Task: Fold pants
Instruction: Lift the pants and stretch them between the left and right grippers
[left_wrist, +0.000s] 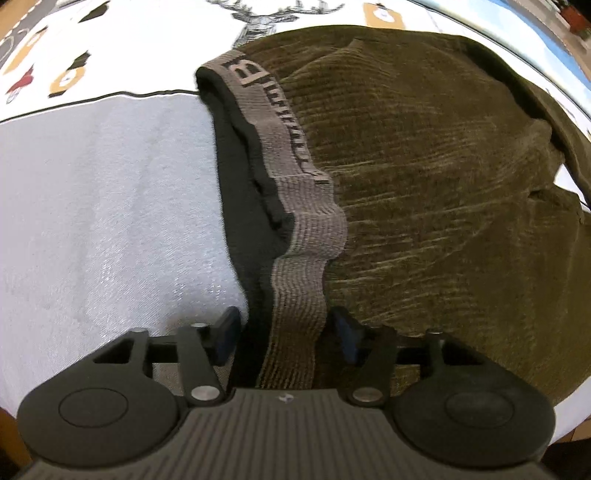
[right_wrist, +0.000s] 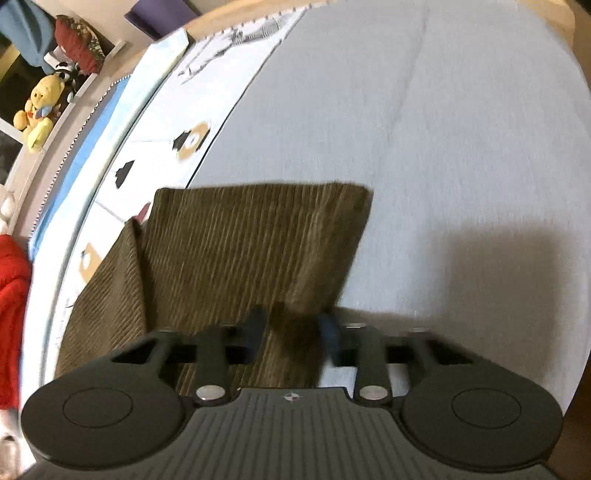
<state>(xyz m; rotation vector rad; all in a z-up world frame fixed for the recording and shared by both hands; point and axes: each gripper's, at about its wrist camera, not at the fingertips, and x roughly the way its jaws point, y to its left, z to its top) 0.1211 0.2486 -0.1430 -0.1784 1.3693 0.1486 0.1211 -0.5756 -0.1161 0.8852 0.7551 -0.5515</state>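
Olive-brown corduroy pants (left_wrist: 424, 166) lie on a pale blue towel, with a grey lettered waistband (left_wrist: 273, 136) running toward my left gripper (left_wrist: 286, 332). Its jaws stand apart on either side of the waistband, without pinching it. In the right wrist view the pants' leg end (right_wrist: 251, 240) is lifted and folded over, and my right gripper (right_wrist: 291, 332) has its jaws set closely around a bunched edge of the cloth. Whether the pads press the cloth is hard to tell.
The pale blue towel (left_wrist: 110, 206) (right_wrist: 424, 147) covers a printed tablecloth with a deer and tag pictures (left_wrist: 55, 55). A shelf with a yellow plush toy (right_wrist: 37, 110) and a red garment (right_wrist: 11, 314) stand beyond the table's edge.
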